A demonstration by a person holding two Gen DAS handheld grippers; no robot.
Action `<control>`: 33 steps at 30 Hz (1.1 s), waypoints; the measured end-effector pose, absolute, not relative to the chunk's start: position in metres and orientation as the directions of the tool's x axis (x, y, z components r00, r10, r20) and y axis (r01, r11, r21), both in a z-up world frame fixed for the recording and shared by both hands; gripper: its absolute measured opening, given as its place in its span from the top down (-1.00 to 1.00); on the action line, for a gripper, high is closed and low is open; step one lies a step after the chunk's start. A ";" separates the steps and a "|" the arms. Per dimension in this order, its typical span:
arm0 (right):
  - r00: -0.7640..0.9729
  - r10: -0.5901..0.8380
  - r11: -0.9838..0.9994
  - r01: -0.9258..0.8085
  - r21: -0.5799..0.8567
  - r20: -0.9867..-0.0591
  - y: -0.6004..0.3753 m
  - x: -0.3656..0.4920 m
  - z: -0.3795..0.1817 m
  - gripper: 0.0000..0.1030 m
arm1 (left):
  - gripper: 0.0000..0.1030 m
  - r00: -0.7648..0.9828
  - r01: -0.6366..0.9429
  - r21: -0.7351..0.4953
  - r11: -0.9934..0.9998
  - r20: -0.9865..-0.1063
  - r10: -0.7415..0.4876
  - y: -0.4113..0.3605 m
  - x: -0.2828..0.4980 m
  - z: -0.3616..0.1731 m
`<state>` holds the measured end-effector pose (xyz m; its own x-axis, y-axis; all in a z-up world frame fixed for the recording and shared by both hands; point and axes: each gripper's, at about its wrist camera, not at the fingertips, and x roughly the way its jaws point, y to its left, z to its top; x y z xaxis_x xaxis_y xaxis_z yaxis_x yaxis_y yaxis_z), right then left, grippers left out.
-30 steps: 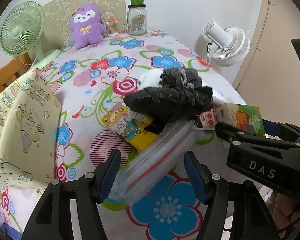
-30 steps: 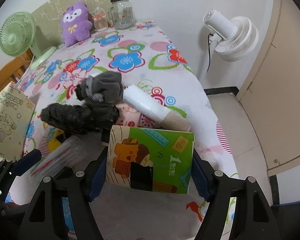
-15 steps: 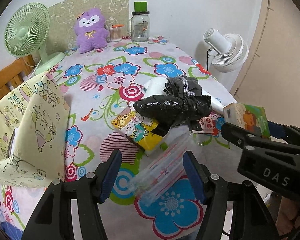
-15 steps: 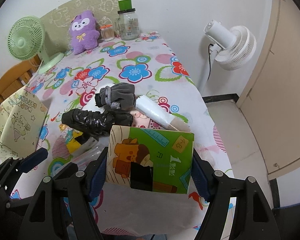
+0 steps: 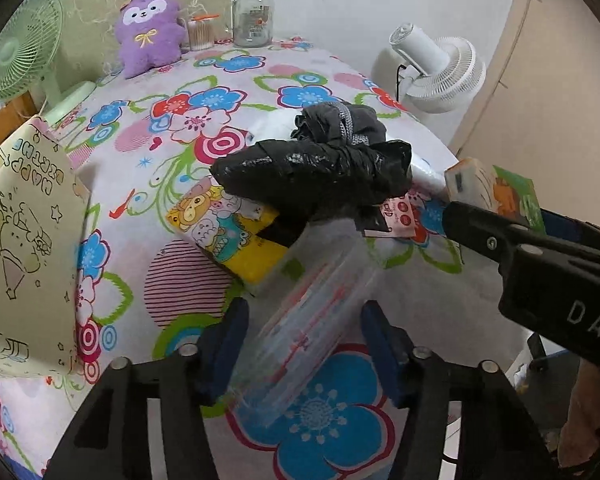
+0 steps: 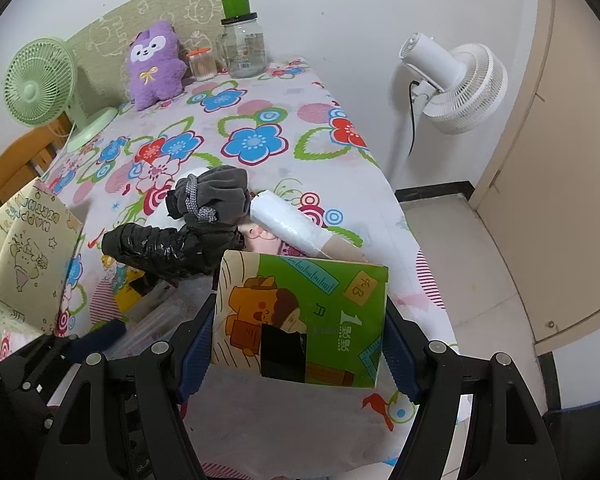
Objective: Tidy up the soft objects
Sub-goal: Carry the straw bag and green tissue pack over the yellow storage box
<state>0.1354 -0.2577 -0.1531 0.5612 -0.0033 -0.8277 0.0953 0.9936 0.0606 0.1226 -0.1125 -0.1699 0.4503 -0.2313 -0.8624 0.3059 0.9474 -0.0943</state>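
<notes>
Right gripper [image 6: 300, 332] is clamped on a green picture pack [image 6: 302, 320], held above the near table edge. Left gripper [image 5: 304, 344] stands spread wide, a clear bag [image 5: 304, 336] lying loose between its pads; contact cannot be told. The black bundle [image 5: 316, 178] and grey pouch [image 6: 214, 196] sit mid-table on the flowered cloth [image 5: 228, 100].
</notes>
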 end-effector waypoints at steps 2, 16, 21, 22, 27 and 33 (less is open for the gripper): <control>0.563 -0.002 0.994 0.095 0.062 -0.827 -0.258 0.135 -0.153 -0.48 | 0.02 0.451 0.314 -0.091 0.945 -0.862 -0.233 -0.114 0.121 -0.169; 0.576 0.005 0.993 0.091 0.070 -0.818 -0.254 0.132 -0.148 -0.48 | 0.35 0.473 0.290 -0.113 0.950 -0.846 -0.245 -0.103 0.114 -0.156; 0.589 0.011 0.994 0.080 0.072 -0.808 -0.249 0.128 -0.141 -0.48 | 0.35 0.496 0.279 -0.114 0.953 -0.833 -0.245 -0.095 0.110 -0.145; 0.592 0.013 0.994 0.078 0.073 -0.806 -0.248 0.127 -0.139 -0.48 | 0.35 0.502 0.276 -0.115 0.954 -0.830 -0.245 -0.094 0.109 -0.143; 0.605 0.022 0.995 0.065 0.077 -0.796 -0.240 0.123 -0.132 -0.48 | 0.35 0.525 0.258 -0.117 0.959 -0.816 -0.241 -0.085 0.104 -0.133; 0.626 0.041 0.997 0.030 0.077 -0.779 -0.224 0.121 -0.119 -0.48 | 0.35 0.563 0.228 -0.119 0.966 -0.794 -0.230 -0.067 0.098 -0.118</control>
<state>0.1206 -0.2242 -0.1195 0.6256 0.0414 -0.7791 0.0297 0.9966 0.0768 0.0978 -0.0671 -0.1184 0.5628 -0.2300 -0.7940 0.2277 0.9665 -0.1187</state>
